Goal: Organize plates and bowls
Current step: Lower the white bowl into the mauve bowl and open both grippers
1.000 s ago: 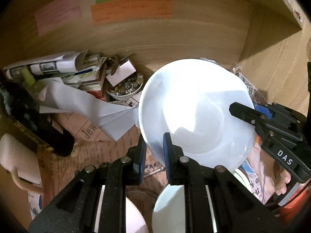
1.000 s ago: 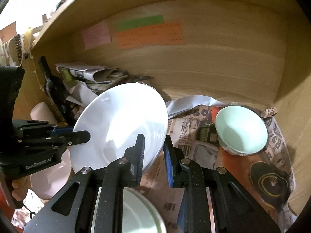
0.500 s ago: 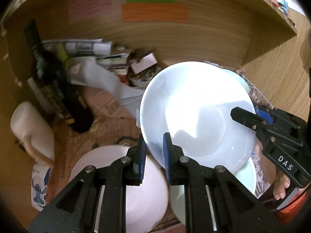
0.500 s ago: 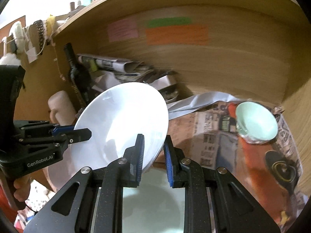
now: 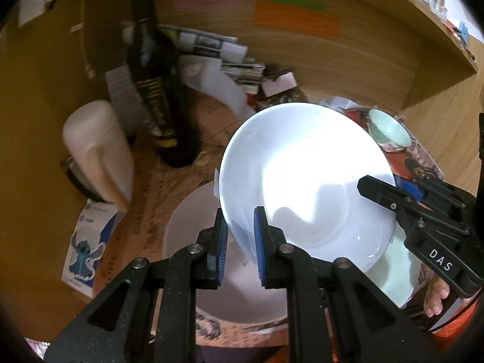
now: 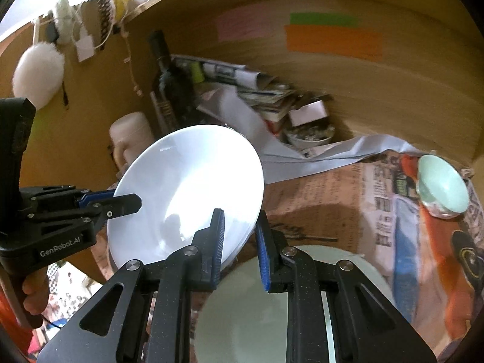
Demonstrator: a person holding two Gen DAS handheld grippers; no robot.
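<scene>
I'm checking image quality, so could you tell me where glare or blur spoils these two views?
Left wrist view: glare washes out the plate centre; the bottle is motion-blurred. Right wrist view: the same plate is blown out, and the notes are smeared.

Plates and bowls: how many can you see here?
4. A white plate held up by both grippers, a pale plate lying under it at left, a greenish plate under it at right, and a small green bowl far right. More may be hidden.

I read "DAS" on the right gripper (image 5: 378, 189) body, right of my left gripper (image 5: 239, 236); "GenRobot.AI" marks the left gripper's body. Newspaper print: illegible.
</scene>
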